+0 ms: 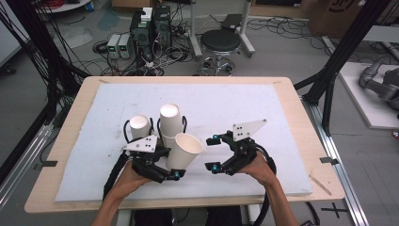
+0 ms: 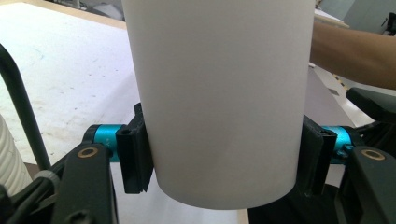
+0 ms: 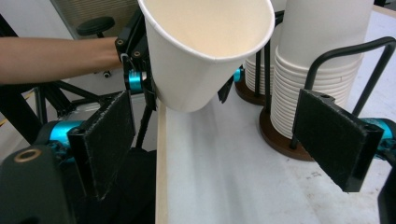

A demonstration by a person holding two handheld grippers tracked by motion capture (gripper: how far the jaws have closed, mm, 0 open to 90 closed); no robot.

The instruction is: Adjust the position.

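A white paper cup (image 1: 184,150) is clamped by its lower part in my left gripper (image 1: 171,160) and leans with its open mouth up and to the right. In the left gripper view the cup (image 2: 219,102) has a black pad (image 2: 135,156) pressed on each side. My right gripper (image 1: 212,152) stands open just right of the cup, nothing between its jaws. The right gripper view looks into the cup's mouth (image 3: 201,51) beyond its spread pads (image 3: 105,140). Two stacks of upside-down cups, a short one (image 1: 139,126) and a tall one (image 1: 170,117), stand in black wire holders behind the left gripper.
A white foam mat (image 1: 235,103) covers the wooden table (image 1: 301,122). The tall stack (image 3: 322,60) and its round brown base (image 3: 280,135) lie close to the right gripper's far pad. A stool (image 1: 221,42) and computer boxes (image 1: 150,28) stand on the floor beyond.
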